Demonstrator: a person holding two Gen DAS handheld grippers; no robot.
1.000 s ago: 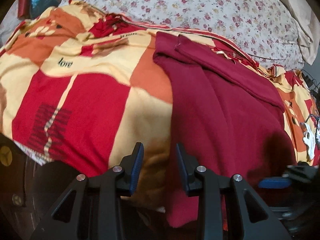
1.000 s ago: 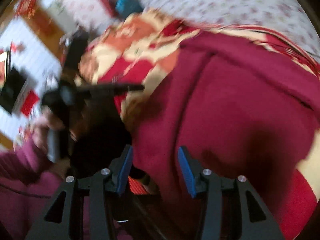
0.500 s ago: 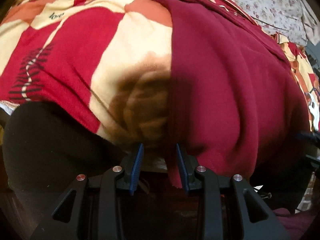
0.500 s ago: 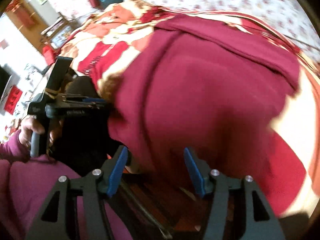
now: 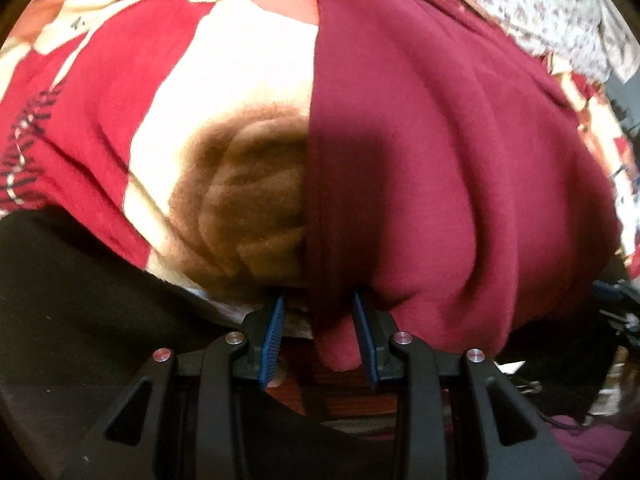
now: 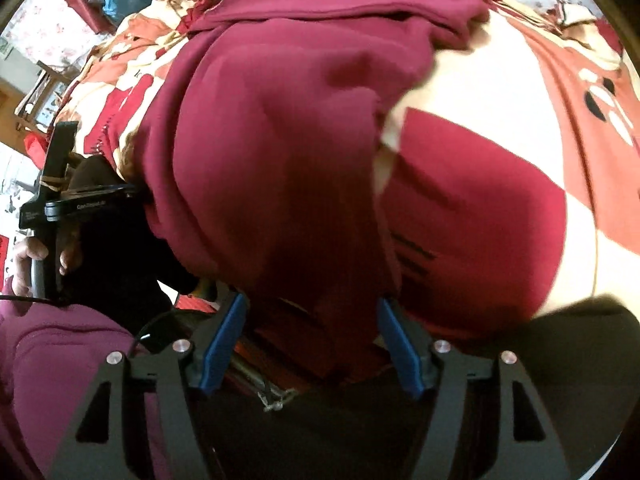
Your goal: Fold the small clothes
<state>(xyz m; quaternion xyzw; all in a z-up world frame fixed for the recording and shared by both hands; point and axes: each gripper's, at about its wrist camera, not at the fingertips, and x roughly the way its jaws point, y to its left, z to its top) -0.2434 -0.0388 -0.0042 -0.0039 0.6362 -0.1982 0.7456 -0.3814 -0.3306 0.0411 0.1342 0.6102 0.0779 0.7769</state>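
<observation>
A maroon garment (image 5: 440,140) lies spread on a red, cream and orange blanket (image 5: 120,80), and its near hem hangs over the bed's edge. My left gripper (image 5: 319,295) points steeply down at the hem's left corner. Its jaws are apart and the corner hangs loosely between the blue pads (image 5: 274,336). In the right wrist view the same garment (image 6: 280,140) fills the middle. My right gripper (image 6: 312,302) stands at the hem further right. Its jaws are opening wide, with cloth hanging between them but not pinched. A hand (image 6: 28,252) holds the left gripper's handle at the left edge.
A floral sheet (image 5: 560,12) covers the far side of the bed. The person's maroon sleeve (image 6: 48,360) and dark clothing (image 5: 60,300) are close under the grippers. Wooden furniture and clutter (image 6: 40,92) stand past the bed's left end.
My left gripper has sunk and tipped down to the hem's near corner. My right gripper has slid right along the hem, rolled, and its jaws have widened.
</observation>
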